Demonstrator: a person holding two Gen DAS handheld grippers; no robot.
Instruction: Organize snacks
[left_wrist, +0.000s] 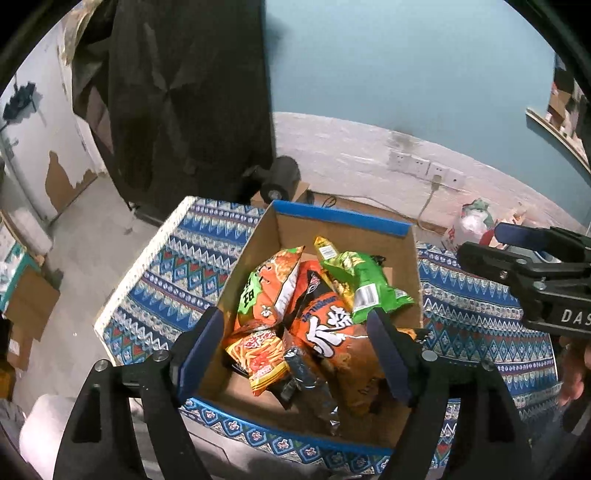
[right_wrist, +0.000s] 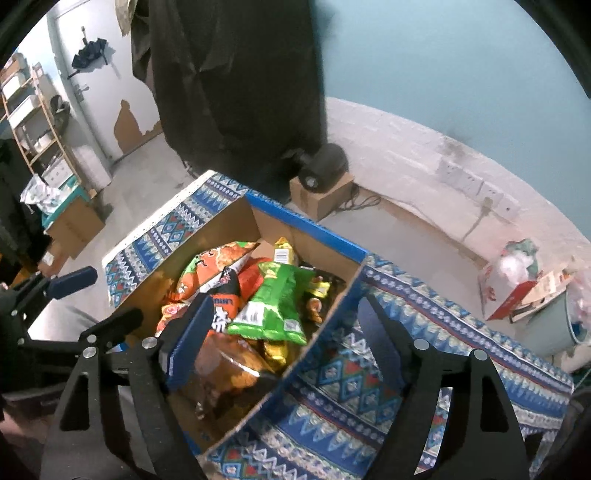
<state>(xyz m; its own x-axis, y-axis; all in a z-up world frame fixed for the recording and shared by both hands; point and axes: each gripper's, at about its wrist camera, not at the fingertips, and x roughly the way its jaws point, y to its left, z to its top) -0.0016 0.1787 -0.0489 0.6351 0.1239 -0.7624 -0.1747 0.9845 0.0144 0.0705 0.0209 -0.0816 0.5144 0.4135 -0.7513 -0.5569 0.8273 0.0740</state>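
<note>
Worktop under blue patterned woven cloth (left_wrist: 480, 314). Open brown cardboard box with blue rim (left_wrist: 343, 218) on it, holding heaped snack bags. Orange crinkly noodle-snack bag (left_wrist: 325, 332) at centre, green foil bag (left_wrist: 364, 284) atop far side. Left claw (left_wrist: 295, 354) apart, empty, over near bags. Right claw (right_wrist: 284, 332) apart, straddling right box wall. Risk: closing right claw pinches cardboard, drags box; slick bags slide from grip.

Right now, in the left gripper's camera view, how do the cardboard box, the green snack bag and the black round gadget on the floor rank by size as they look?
1. Cardboard box, clearly the largest.
2. Green snack bag.
3. Black round gadget.

The last two look close, and the gadget sits farther away, so their real order is unsure.
</note>
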